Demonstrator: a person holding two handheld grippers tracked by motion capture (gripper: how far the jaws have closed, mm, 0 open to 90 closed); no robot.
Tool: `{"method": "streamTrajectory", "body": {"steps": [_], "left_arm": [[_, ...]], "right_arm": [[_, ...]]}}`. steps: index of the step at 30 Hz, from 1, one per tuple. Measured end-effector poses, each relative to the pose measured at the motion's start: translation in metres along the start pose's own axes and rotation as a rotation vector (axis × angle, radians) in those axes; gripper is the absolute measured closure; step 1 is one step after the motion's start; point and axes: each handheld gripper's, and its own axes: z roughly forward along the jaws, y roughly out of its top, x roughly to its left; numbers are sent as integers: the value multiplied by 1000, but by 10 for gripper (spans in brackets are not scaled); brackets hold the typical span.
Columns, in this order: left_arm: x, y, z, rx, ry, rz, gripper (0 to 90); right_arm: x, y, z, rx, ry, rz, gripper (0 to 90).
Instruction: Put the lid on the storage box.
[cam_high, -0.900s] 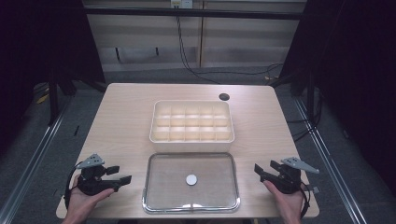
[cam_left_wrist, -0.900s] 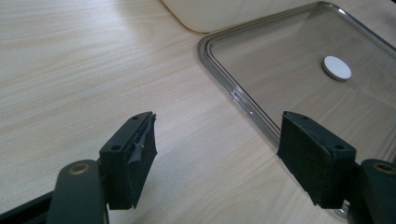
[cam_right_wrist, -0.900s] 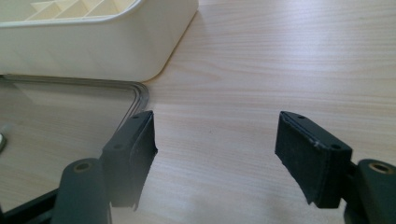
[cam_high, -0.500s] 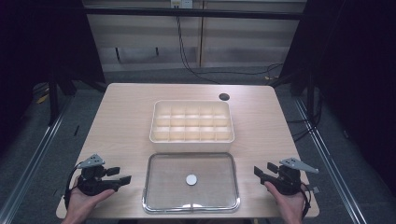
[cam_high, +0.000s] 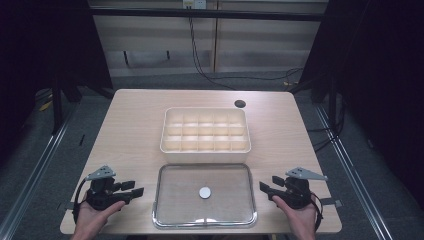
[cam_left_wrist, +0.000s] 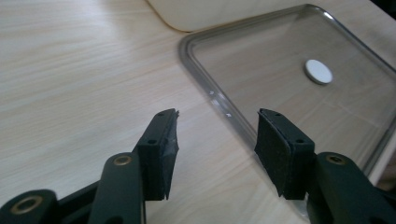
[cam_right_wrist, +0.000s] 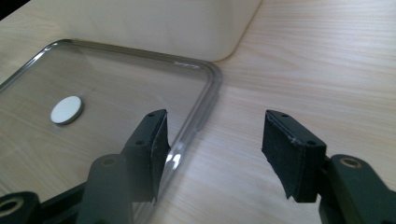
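Presently, listed from largest to smallest.

Bench: pale wood-grain top, carrying every item below; a small dark round hole sits at the far side, well beyond both grippers.

Divided tray: cream, rectangular, split into rows of small compartments, all bare as far as the high view shows. It stands ahead of both grippers, between their lines of reach and farther from the person than the lid. A rounded corner of it appears at the top of each gripper view.

Clear lid: rectangular, transparent, rounded corners and a raised rim, lying flat between the two grippers and just on the near side of the tray. In the left gripper view its rim runs just ahead of the jaws and passes near the right-hand jaw; in the right gripper view its rim passes just beside the left-hand jaw. Neither gripper touches it.

Left gripper: held in a hand, just left of the lid, jaws parted and holding nothing.

Right gripper: held in a hand, just right of the lid, jaws parted and holding nothing.

White disc: small, round, at the lid's centre, midway between the grippers.
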Motion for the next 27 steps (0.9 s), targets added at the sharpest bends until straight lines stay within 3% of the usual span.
{"method": "streamTrajectory", "body": {"steps": [2, 8, 12, 14, 16, 17, 20, 23, 27], "left_arm": [[-5, 3, 1, 9, -2, 10, 462], [-13, 19, 11, 23, -8, 65, 421], [-14, 30, 14, -19, -19, 91, 459], [-15, 36, 16, -26, -27, 99, 463], [-16, 38, 20, -41, -5, 120, 450], [-16, 38, 23, -41, -9, 115, 444], [-16, 39, 30, -35, 20, 156, 468], [-14, 37, 37, -15, 6, 172, 496], [-9, 34, 47, 58, -20, 82, 440]], "right_arm": [[5, 4, 6, 9, 35, -18, 382], [15, 19, 20, 26, 61, -53, 376], [17, 33, 24, 25, 60, -72, 360], [17, 38, 28, 49, 49, -80, 356], [16, 42, 35, 82, 47, -95, 357], [15, 42, 37, 88, 46, -95, 357], [13, 43, 44, 100, 50, -98, 356], [11, 42, 50, 113, 50, -93, 354], [9, 39, 55, 119, 55, -88, 358]]}}
